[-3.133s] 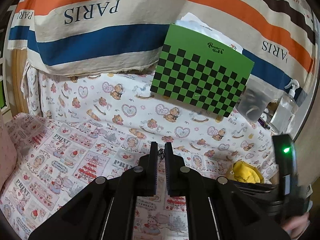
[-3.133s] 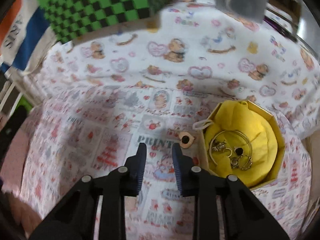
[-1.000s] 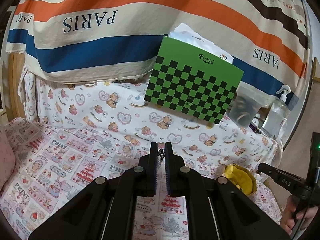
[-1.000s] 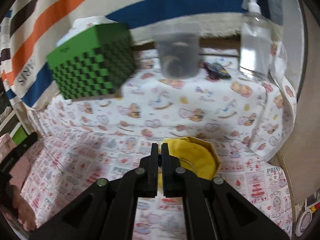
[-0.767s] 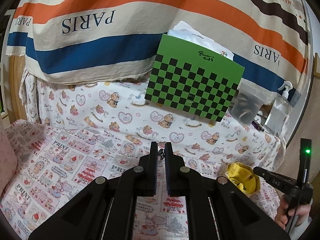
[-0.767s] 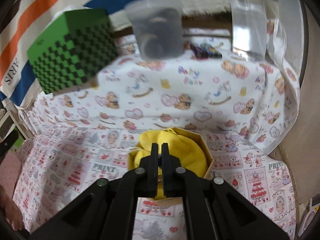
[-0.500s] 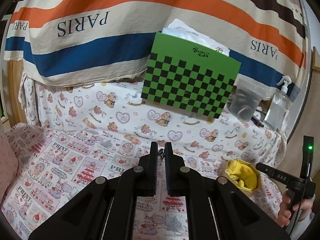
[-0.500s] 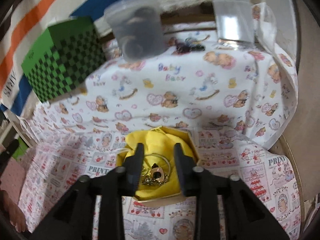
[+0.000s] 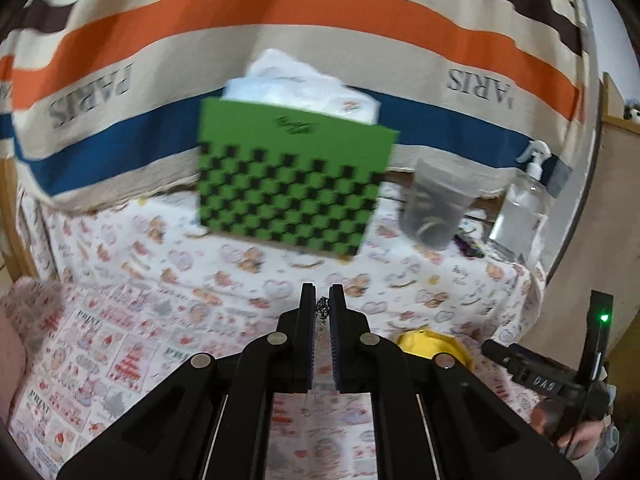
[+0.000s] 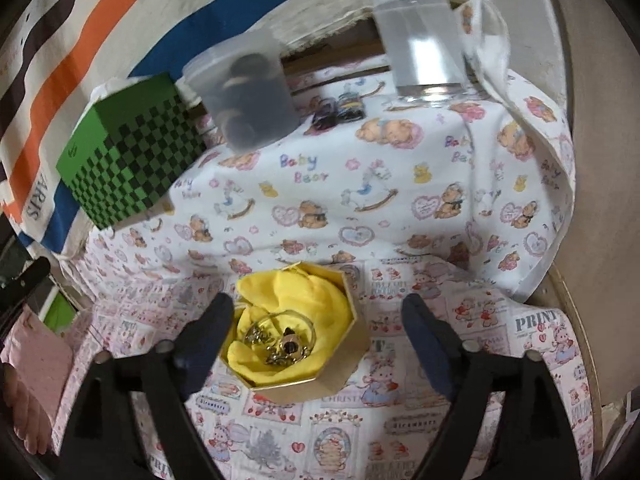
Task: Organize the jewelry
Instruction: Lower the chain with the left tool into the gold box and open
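The right tool (image 10: 318,316), jaws just sprung wide, straddles the gold box (image 10: 304,332) of jewelry; the left tool (image 9: 322,312) pinches a small chain (image 9: 321,307) before the checkered box (image 9: 288,184).

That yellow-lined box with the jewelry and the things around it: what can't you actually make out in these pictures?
- Left wrist view: yellow-lined box mostly hidden behind the left tongs.
- Left wrist view: the small chain piece they pinch is too small to identify.
- Right wrist view: jewelry pieces tangled, uncountable.
- Right wrist view: frosted cup blurs its contents.
- Right wrist view: bottle top cut off by the edge.
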Motion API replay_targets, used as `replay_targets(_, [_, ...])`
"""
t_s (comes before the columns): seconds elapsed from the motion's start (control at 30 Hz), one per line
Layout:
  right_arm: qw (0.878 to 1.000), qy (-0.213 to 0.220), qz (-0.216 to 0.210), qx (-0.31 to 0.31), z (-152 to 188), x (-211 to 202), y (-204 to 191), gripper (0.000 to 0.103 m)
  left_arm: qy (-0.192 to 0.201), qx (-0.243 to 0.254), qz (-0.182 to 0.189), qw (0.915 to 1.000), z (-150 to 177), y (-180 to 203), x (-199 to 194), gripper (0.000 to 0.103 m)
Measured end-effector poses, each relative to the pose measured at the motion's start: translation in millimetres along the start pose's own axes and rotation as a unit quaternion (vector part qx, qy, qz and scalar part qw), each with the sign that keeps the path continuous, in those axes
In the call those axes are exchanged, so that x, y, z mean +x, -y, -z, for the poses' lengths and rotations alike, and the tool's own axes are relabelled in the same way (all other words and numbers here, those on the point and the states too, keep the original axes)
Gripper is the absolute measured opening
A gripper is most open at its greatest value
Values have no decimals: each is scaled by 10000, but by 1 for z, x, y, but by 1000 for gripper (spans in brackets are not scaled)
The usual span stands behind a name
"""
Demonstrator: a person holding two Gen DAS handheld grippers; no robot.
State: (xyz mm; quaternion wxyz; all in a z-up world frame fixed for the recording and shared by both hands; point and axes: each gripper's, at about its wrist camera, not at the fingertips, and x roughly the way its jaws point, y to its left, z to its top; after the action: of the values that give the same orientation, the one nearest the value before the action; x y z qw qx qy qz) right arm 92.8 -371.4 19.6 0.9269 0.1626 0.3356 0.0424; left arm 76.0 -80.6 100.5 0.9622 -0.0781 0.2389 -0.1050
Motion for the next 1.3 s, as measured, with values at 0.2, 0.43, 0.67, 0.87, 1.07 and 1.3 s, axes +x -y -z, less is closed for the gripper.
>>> replay_targets(0.2, [9995, 152, 39, 275, -5, -6, 15, 98, -189, 68, 281, 9994, -14, 39, 17, 6])
replay_targets(0.43, [9976, 223, 218, 613, -11, -8, 35, 98, -452, 319, 363, 9978, -8, 82, 49, 6])
replay_targets(0.67, [9967, 280, 249, 714, -14, -13, 41, 98, -674, 514, 482, 9952, 6, 108, 72, 6])
replay_targets(0.87, [9967, 354, 343, 647, -15, -17, 42, 98, -1276, 866, 773, 9850, 18, 123, 99, 20])
replay_targets(1.07, [9964, 443, 464, 553, -16, -22, 39, 98, -915, 891, 500, 9906, 18, 101, 71, 50])
replay_targets(1.3, [9958, 799, 442, -23, -15, -41, 7, 103, -452, 783, 181, 9957, 7, 54, 25, 61])
